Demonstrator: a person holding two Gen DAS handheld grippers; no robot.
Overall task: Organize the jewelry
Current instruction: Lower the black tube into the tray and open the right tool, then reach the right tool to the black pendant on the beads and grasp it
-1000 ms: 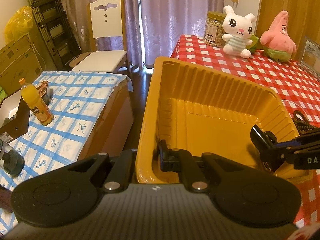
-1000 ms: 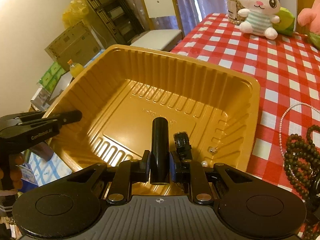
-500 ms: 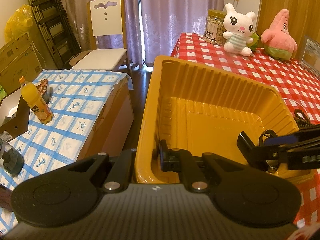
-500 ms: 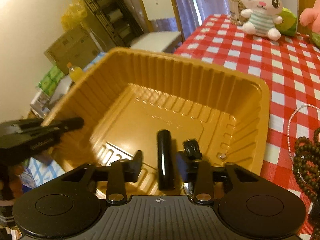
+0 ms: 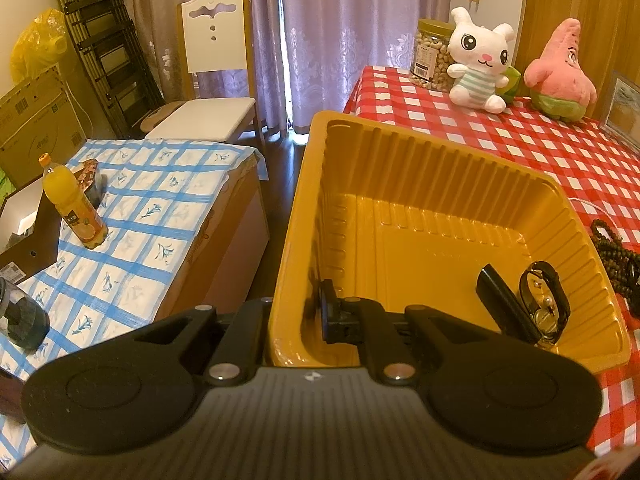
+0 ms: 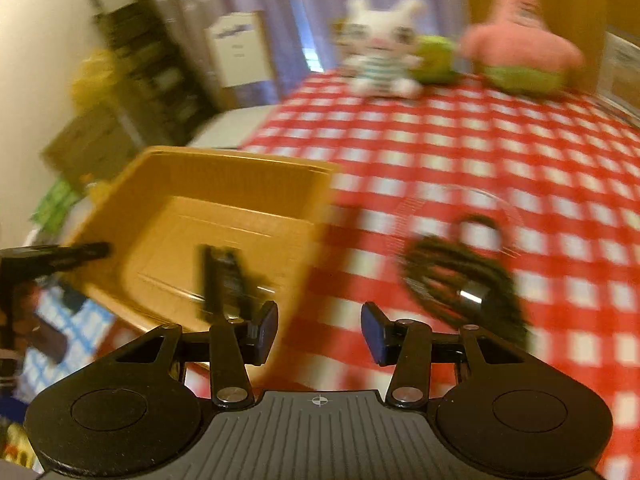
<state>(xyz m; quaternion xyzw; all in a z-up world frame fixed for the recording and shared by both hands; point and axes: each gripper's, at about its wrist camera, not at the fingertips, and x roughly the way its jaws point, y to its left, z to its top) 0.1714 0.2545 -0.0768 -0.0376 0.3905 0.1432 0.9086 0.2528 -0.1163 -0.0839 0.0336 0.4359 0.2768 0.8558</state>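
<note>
Right gripper (image 6: 319,333) gone from over the tray (image 5: 440,168), jaws just opened and empty, watch (image 5: 544,304) left inside, left gripper (image 5: 296,312) clamped on tray wall, beads (image 6: 460,276) blurred

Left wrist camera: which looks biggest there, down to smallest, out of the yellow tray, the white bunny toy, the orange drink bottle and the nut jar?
1. Yellow tray, by far, though it is also nearest.
2. White bunny toy.
3. Orange drink bottle, apparently.
4. Nut jar, partly hidden by the bunny, so its rank against the bottle is unsure.

I can read no words anywhere, brown cardboard box (image 5: 38,120) printing too small, clear plastic nut jar (image 5: 430,56) label illegible (orange drink bottle (image 5: 74,204) label likewise)
</note>
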